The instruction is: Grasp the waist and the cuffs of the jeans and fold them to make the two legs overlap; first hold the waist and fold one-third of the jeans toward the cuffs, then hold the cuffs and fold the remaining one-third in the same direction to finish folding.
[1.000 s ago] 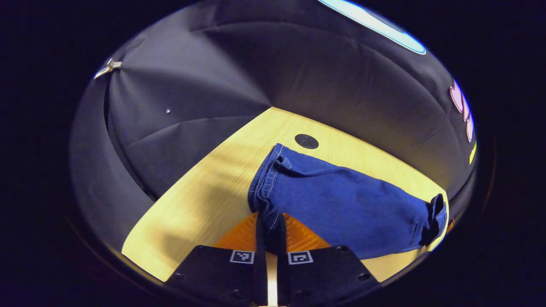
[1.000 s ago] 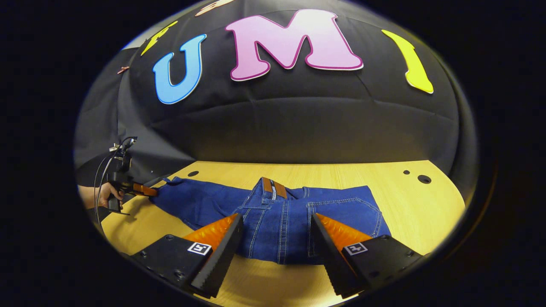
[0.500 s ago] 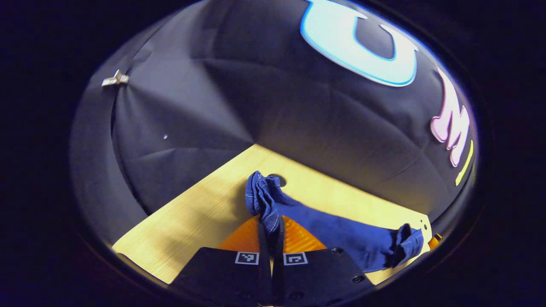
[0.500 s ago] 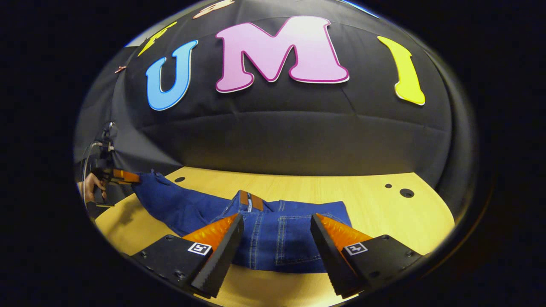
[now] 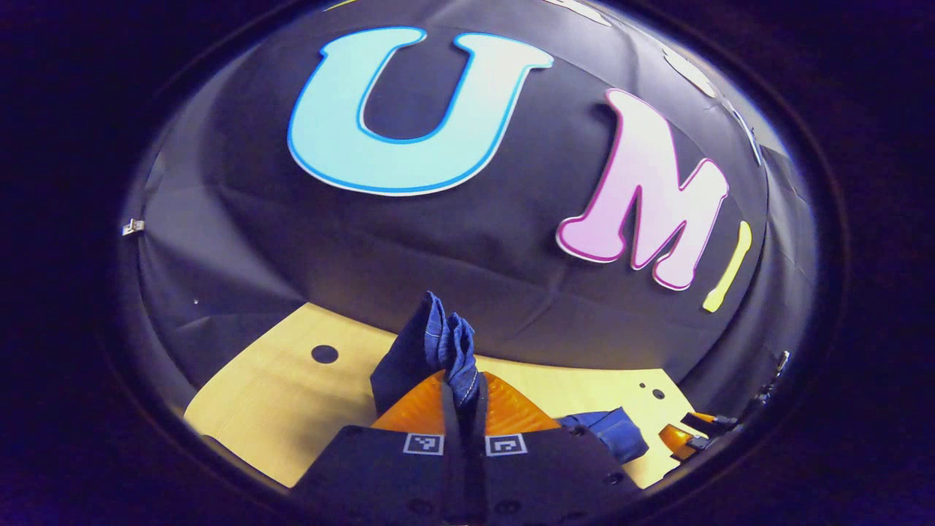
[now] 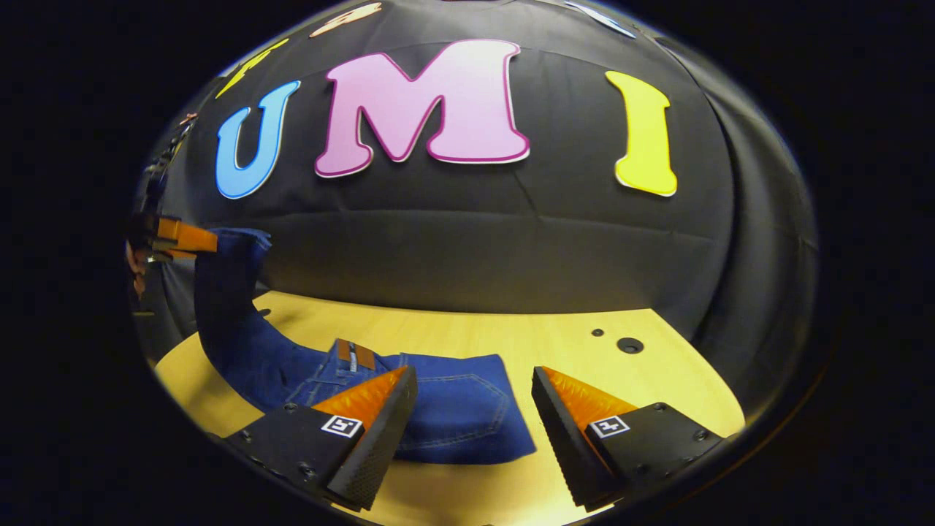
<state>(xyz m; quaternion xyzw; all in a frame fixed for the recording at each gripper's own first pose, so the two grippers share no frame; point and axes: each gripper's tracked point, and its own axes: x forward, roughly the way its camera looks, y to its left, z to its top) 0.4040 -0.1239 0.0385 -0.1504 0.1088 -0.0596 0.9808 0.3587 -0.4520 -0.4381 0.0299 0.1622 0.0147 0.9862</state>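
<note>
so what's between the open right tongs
In the right gripper view, the right tongs frame the jeans edge and bare table.

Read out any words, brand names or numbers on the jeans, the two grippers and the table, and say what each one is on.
On the jeans: a brown waist patch with a small tag, too small to read.
On the left gripper and the right gripper: square black-and-white code markers, patterns only, no words.
On the table: no writing.

Pale wooden table [image 6: 467,332] with round holes [image 6: 628,344], black cloth wall [image 6: 467,241].
</note>
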